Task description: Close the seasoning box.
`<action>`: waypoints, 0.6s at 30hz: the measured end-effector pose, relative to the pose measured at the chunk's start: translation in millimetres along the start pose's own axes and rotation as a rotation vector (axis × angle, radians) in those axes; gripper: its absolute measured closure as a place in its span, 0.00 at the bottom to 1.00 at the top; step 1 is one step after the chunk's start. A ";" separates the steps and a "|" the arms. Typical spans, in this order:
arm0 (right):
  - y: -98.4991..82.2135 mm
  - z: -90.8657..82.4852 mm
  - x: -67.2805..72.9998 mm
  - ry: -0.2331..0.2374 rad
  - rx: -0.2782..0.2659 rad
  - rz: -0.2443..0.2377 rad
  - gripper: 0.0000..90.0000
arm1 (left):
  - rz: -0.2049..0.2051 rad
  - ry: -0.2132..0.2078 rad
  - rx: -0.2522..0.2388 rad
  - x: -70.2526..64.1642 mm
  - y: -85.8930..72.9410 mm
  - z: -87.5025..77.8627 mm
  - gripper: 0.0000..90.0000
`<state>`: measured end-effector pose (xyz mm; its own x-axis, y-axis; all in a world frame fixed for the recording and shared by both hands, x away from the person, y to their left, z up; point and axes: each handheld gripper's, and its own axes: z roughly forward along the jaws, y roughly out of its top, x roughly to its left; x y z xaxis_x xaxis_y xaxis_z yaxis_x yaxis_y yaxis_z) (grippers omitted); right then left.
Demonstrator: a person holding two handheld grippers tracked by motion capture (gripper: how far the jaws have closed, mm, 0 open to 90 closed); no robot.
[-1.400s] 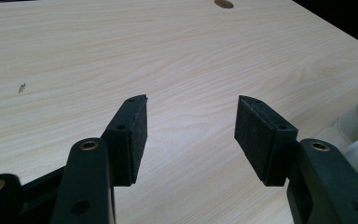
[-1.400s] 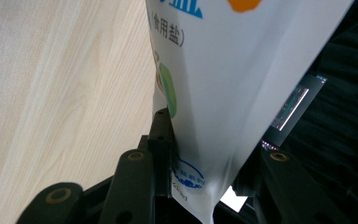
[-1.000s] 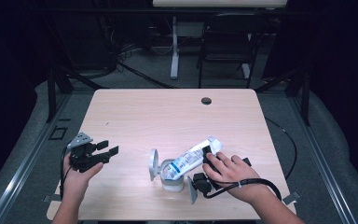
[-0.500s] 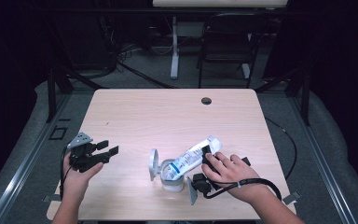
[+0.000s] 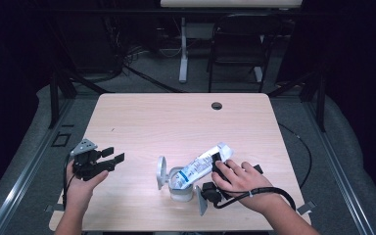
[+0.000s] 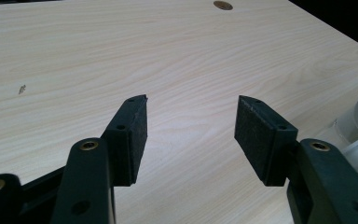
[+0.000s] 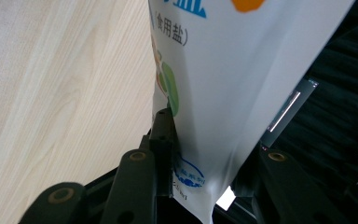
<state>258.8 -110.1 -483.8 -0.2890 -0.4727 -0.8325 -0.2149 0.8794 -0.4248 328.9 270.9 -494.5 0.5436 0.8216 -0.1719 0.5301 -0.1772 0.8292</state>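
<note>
No shift since before: right claw [image 5: 214,169] clamped on tilted salt bag [image 5: 203,165] over container [image 5: 180,188], left claw [image 5: 113,155] open.

On the white bag [image 7: 242,79] in your right gripper view you can read "(食用盐)" in dark print, running just beside the bag's left edge. Above it, at the top of the picture, sit the lower parts of larger blue characters, cut off too much to read. Low on the bag, beside your right tool [image 7: 205,154], there is a blue round emblem with small blue characters under it, too blurred to make out. In the high view the bag [image 5: 203,166] shows blue print that is too small for you to read.
</note>
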 end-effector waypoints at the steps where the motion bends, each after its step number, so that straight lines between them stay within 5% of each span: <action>1: 0.1 -0.1 0.1 -0.001 0.001 -0.001 0.76 | 0.000 0.000 -0.001 0.0 0.0 0.0 0.49; 18: 0.5 -0.4 0.1 -0.012 -0.009 -0.018 0.78 | -0.006 0.001 -0.006 0.5 -0.5 0.2 0.49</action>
<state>258.3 -109.7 -484.0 -0.2737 -0.4874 -0.8292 -0.2280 0.8704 -0.4364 329.0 271.3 -495.2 0.5399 0.8231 -0.1760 0.5291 -0.1693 0.8315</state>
